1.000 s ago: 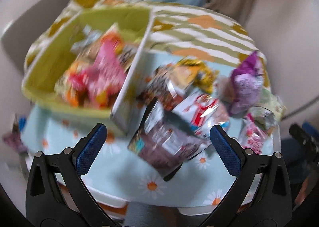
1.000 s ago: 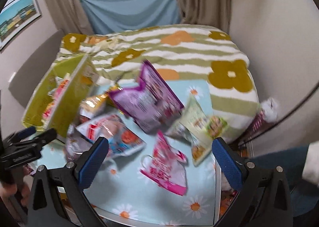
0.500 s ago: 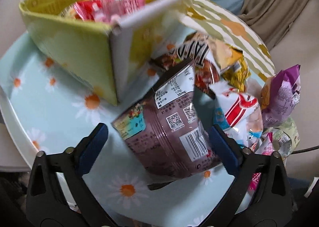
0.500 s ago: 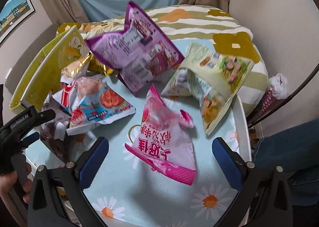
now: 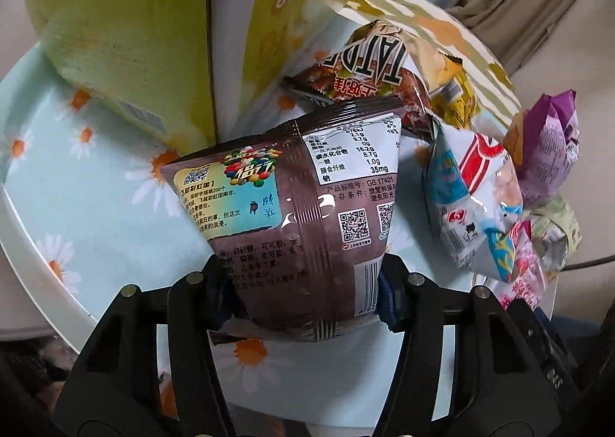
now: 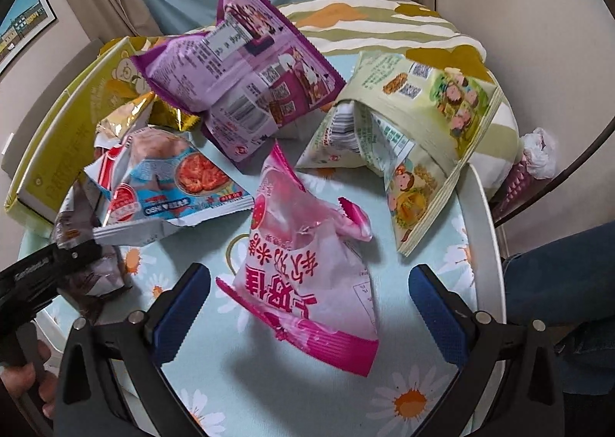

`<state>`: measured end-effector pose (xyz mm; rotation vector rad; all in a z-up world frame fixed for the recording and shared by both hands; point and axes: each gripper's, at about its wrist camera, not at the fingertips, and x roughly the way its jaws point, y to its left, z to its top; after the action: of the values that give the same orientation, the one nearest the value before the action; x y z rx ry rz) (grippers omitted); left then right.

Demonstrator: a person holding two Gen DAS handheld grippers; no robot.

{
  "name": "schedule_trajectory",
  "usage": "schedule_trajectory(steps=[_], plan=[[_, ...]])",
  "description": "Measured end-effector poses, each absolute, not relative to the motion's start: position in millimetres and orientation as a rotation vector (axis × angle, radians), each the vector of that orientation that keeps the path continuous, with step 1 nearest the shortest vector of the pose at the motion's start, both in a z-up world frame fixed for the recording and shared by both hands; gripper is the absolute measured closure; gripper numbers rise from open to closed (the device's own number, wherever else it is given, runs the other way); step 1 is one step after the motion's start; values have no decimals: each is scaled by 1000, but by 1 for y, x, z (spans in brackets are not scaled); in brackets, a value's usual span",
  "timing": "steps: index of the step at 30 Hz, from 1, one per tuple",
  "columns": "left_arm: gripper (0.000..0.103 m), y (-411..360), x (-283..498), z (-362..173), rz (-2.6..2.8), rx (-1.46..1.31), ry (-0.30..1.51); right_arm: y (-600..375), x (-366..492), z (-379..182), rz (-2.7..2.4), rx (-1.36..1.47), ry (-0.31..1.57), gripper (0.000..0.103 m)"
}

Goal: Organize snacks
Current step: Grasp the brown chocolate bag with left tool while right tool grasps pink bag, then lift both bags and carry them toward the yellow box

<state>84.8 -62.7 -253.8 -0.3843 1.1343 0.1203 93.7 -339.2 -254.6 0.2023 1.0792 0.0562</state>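
My left gripper (image 5: 305, 296) is shut on the lower end of a brown candy bag (image 5: 303, 206), just in front of the yellow-green cardboard box (image 5: 134, 49) that holds several snacks. It also shows at the left of the right wrist view (image 6: 57, 264). My right gripper (image 6: 309, 300) is open, its fingers on either side of a pink snack bag (image 6: 307, 264) lying on the daisy-print table (image 6: 415, 391). Beyond lie a purple bag (image 6: 246, 83), a pale green bag (image 6: 419, 137) and a white-blue-red bag (image 6: 173, 183).
A dark brown bag (image 5: 369, 75) and a gold bag (image 5: 453, 95) lie by the box. The round table has a white rim (image 6: 492, 245). A striped flower-print cushion (image 6: 384, 22) lies behind it, curtains and walls beyond. A person's leg (image 6: 557, 275) is at the right.
My left gripper has moved in and closed on the brown bag. My right gripper has moved down closer over the pink bag and stays open.
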Motion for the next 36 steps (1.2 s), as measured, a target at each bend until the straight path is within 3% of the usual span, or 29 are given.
schedule_trajectory(steps=[5, 16, 20, 22, 36], plan=[[48, -66, 85, -252, 101, -349, 1131, -332, 102, -262, 84, 173, 1097, 20], [48, -76, 90, -247, 94, -290, 1134, -318, 117, -275, 110, 102, 1101, 36], [49, -81, 89, -246, 98, -284, 1133, -308, 118, -272, 139, 45, 1081, 62], [49, -83, 88, -244, 99, -287, 1137, -303, 116, -266, 155, 41, 1063, 67], [49, -94, 76, -202, 77, -258, 1100, -302, 102, -220, 259, 48, 1010, 70]])
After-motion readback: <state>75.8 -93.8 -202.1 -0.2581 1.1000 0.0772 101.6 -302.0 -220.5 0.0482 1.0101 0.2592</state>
